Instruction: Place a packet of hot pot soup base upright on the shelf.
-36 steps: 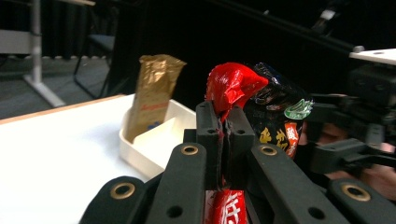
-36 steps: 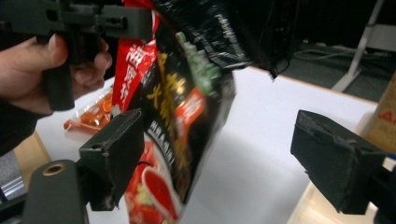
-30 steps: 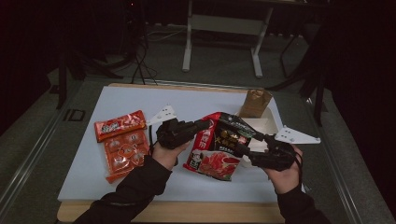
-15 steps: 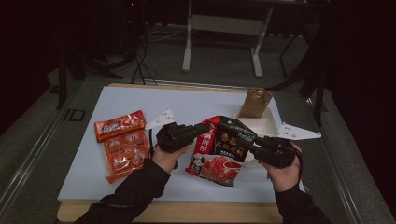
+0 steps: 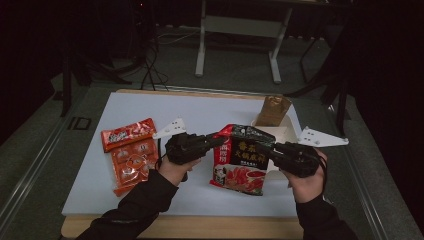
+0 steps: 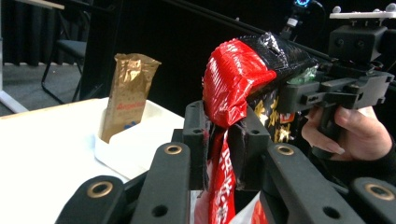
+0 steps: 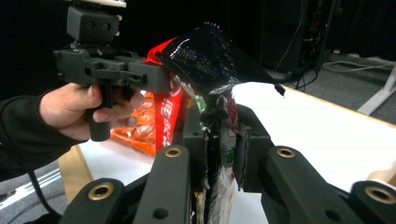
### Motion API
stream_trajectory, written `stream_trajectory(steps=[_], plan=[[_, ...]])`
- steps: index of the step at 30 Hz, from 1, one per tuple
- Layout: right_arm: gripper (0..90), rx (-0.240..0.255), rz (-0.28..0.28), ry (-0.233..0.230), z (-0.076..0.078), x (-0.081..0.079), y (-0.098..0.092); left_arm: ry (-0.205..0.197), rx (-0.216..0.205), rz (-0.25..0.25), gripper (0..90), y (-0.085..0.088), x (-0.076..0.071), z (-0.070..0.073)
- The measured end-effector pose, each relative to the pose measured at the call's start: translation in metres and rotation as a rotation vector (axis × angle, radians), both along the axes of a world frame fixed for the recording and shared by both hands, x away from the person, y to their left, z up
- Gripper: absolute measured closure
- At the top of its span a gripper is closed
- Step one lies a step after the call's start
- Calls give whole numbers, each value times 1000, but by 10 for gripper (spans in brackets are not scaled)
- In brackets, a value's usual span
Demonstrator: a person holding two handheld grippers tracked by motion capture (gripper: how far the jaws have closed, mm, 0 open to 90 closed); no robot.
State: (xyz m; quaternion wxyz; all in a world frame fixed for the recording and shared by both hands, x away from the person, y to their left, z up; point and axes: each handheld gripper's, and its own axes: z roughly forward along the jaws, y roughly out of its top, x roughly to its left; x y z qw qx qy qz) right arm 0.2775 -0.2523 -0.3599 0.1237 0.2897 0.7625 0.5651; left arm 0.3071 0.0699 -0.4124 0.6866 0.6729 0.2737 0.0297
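A red and black snack bag [image 5: 240, 160] hangs between my two grippers above the white table [image 5: 210, 112]. My left gripper [image 5: 217, 140] is shut on the bag's upper left edge; the left gripper view has that red edge [image 6: 222, 158] pinched between its jaws. My right gripper [image 5: 262, 148] is shut on the bag's upper right edge, and the right gripper view has the black film [image 7: 219, 140] clamped in its jaws. The bag's lower end rests near the table.
Two orange-red snack packs [image 5: 131, 152] lie at the table's left. A white tray [image 5: 285, 131] holding an upright gold-brown packet [image 5: 274, 110] stands at the back right, just behind the bag. Bare table lies at the back middle.
The right gripper has moved left and up with the bag's right edge, so the bag has risen from lying flat to hanging more upright. The left gripper has stayed about where it was.
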Motion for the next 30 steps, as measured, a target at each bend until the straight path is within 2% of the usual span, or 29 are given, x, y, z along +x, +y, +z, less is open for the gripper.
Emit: stream_trajectory(steps=[7, 9, 11, 12, 13, 15, 19, 21, 23, 26, 30], plan=[[775, 27, -7, -11, 9, 5, -7, 12, 16, 1, 493, 11, -2, 6], [774, 24, -7, -15, 11, 6, -9, 11, 26, 16, 377, 13, -5, 6], [774, 27, -14, -17, 13, 7, -11, 10, 31, 17, 328, 16, -7, 6], [774, 27, -14, -17, 13, 7, -11, 10, 31, 17, 249, 16, -7, 6], [774, 31, -12, -22, 15, 7, -12, 19, 48, 7, 249, 19, -9, 6], [774, 39, -15, -31, 19, 8, -14, 17, 82, 35, 161, 20, -12, 6], [773, 47, -19, -42, 26, 9, -17, 8, 114, 49, 132, 26, -18, 3], [773, 45, -24, -50, 30, 10, -18, 7, 139, 56, 56, 29, -21, 0], [773, 47, -31, -52, 32, 12, -20, 20, 144, 66, 15, 33, -25, -3], [773, 52, -50, -55, 35, 16, -24, 12, 197, 82, 15, 38, -31, -7], [773, 50, -77, -63, 39, 23, -29, 24, 237, 97, 14, 46, -39, -18]])
